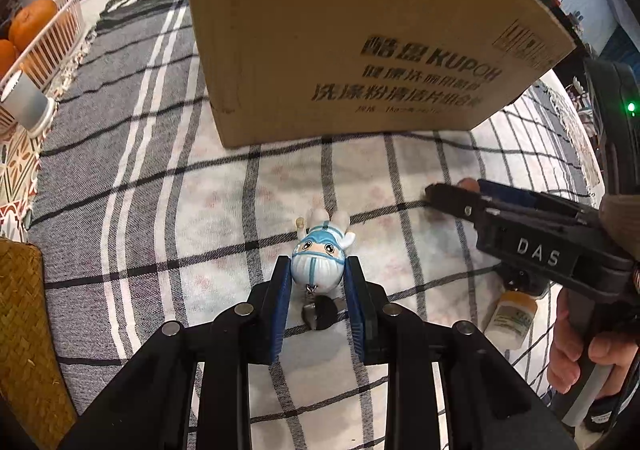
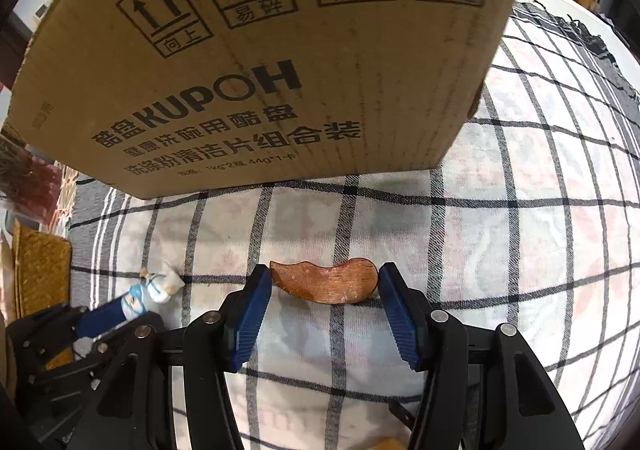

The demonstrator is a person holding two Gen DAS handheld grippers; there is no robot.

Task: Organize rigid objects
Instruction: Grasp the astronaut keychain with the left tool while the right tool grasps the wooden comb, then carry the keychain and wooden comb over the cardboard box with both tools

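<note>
Two tools low over cloth, left tool (image 1: pixel 317 270) flanking figurine (image 1: pixel 319 255), right tool (image 2: pixel 324 282) flanking wooden piece (image 2: pixel 325 281)

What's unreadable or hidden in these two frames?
- Cardboard box interior: both views, top cut off by the frame edge; contents unknown.
- Figurine grip: left wrist view, left tongs flank it; contact unclear.
- Wooden piece: right wrist view, its right end is hidden by a pad of the right tongs; contact unclear.
- Small white bottle: left wrist view, label too small, top hidden under the right tongs.
- Basket: cut off at the left edge.

Figurine (image 1: pixel 318 262) before box (image 1: pixel 352 42)
</note>
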